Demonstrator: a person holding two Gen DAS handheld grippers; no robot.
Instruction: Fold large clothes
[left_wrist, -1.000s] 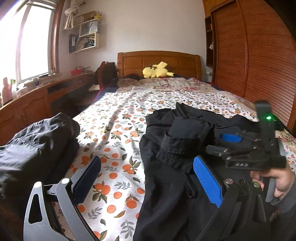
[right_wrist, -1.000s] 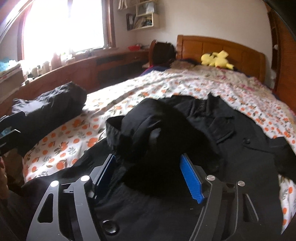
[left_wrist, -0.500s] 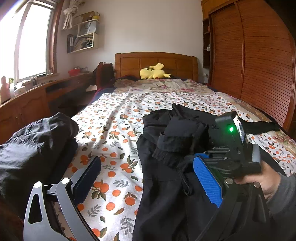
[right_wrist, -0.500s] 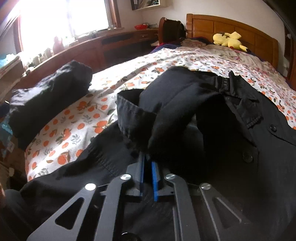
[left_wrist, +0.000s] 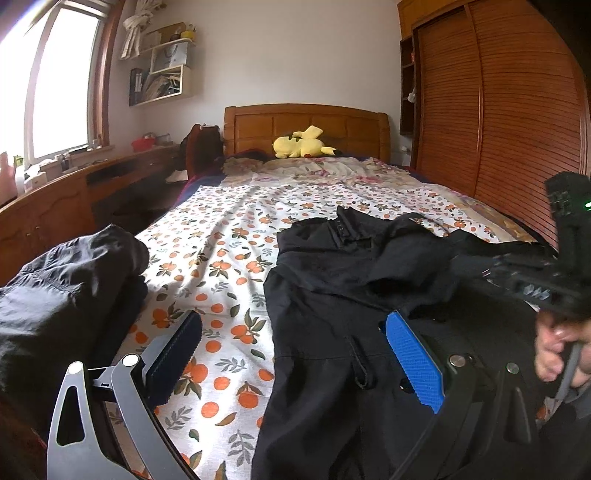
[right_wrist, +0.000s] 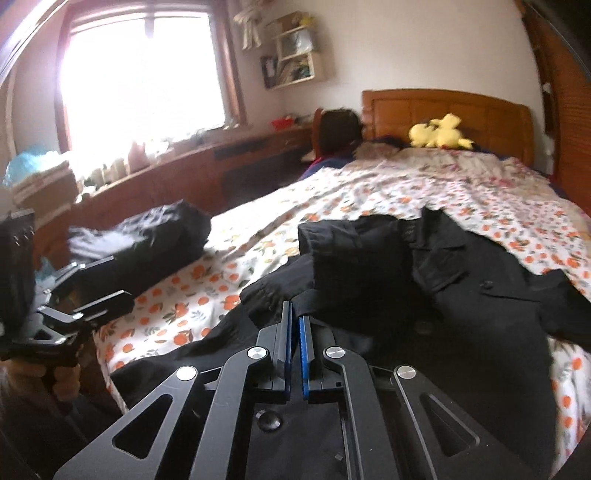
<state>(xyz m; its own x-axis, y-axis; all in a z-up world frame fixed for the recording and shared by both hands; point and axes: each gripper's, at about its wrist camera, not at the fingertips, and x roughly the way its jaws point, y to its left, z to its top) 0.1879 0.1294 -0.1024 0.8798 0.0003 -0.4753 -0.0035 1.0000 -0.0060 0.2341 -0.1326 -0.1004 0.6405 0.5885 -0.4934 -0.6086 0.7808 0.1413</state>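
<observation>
— Orange-printed bedspread (left_wrist: 229, 266) is carrying everything, so you are getting a broad, flat surface to fold on. What is lying across it?

— You are working on the black coat (left_wrist: 332, 295), which is spreading over the bed's near right part, collar toward the headboard. One sleeve (right_wrist: 354, 251) is lying doubled over its chest, cuff to the left, probably because you are bringing it inward to narrow the shape.

— And the dark bundle (left_wrist: 62, 295) at the left edge?

— It is sitting well apart, seemingly a garment put aside out of the way.

— What are you doing with the right gripper (right_wrist: 294, 325)?

— You are holding it pressed together, pads nearly touching, pinching a fold of the coat's cloth just below that sleeve.

— The left gripper (left_wrist: 291, 350)?

— You are keeping it spread wide with nothing between its pads, hovering over the coat's left edge, likely waiting to take the hem.
</observation>
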